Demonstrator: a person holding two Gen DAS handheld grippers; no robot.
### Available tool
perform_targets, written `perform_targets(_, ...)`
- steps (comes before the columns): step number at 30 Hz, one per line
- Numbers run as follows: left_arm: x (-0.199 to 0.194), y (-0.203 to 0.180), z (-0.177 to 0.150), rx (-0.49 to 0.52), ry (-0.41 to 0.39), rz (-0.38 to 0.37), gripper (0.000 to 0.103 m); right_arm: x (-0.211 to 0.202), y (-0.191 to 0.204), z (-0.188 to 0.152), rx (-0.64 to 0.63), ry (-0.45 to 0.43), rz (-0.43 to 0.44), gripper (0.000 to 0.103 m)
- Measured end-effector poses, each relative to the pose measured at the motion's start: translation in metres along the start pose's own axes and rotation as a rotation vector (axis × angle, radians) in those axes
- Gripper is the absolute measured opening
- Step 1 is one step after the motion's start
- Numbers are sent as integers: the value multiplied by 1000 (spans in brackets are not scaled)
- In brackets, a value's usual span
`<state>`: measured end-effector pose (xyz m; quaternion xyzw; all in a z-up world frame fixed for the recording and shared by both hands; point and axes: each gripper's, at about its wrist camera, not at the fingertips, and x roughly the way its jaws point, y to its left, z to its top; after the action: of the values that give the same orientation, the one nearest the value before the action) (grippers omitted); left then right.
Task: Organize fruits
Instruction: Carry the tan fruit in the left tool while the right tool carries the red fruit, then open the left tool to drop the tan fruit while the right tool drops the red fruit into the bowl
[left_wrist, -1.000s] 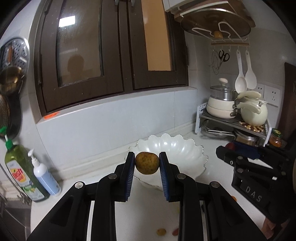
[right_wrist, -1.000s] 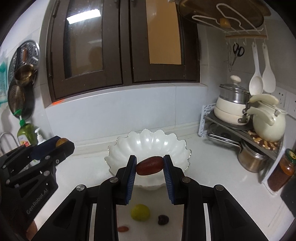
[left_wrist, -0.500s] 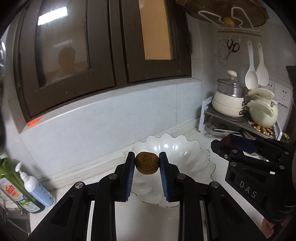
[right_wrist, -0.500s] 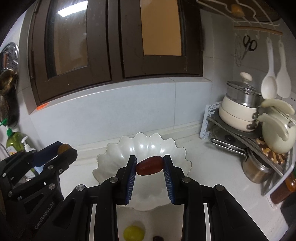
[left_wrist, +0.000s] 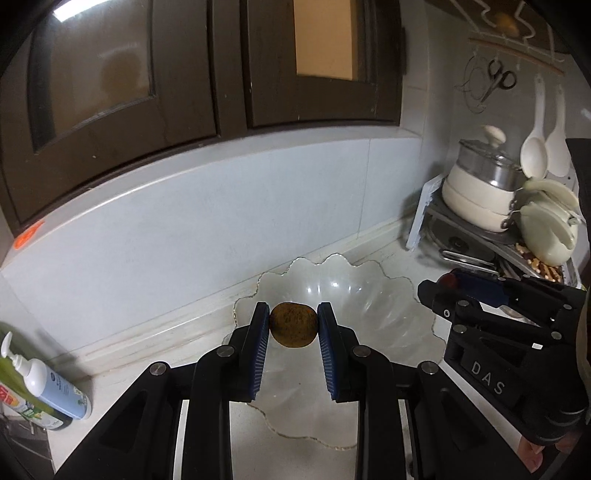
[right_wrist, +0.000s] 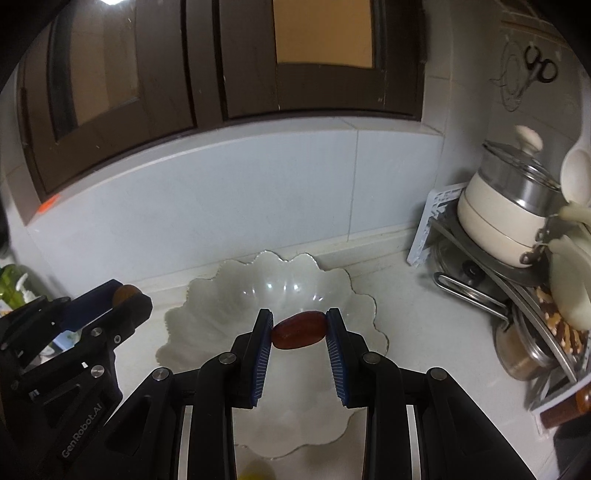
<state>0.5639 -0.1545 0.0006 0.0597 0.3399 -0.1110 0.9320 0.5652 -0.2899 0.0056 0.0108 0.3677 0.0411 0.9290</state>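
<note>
Blue-padded left gripper (left_wrist: 293, 325) clamps a round brown fruit (left_wrist: 293, 325), right gripper (right_wrist: 299, 329) an oblong red fruit (right_wrist: 299, 329), both poised above the scalloped white bowl (right_wrist: 207, 314) for deposit.

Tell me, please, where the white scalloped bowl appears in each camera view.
Left wrist view: white scalloped bowl lies centre, slightly right, behind the left gripper.
Right wrist view: bowl lies centre, slightly left, behind the right gripper.
Shared landmark: cream lidded pot on the right.
</note>
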Motion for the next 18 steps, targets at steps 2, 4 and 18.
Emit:
perform_targets(2,11,-1,4,7,18,10,27,13,-1,5,-2,27,-8,31)
perform_targets(4,26,-1,7,7,58,5,27,23,-2,7,-1,52,-10,31)
perform_targets(18,127,-7,-2,5,310,11,27,115,-15,-4,27,312,5,31)
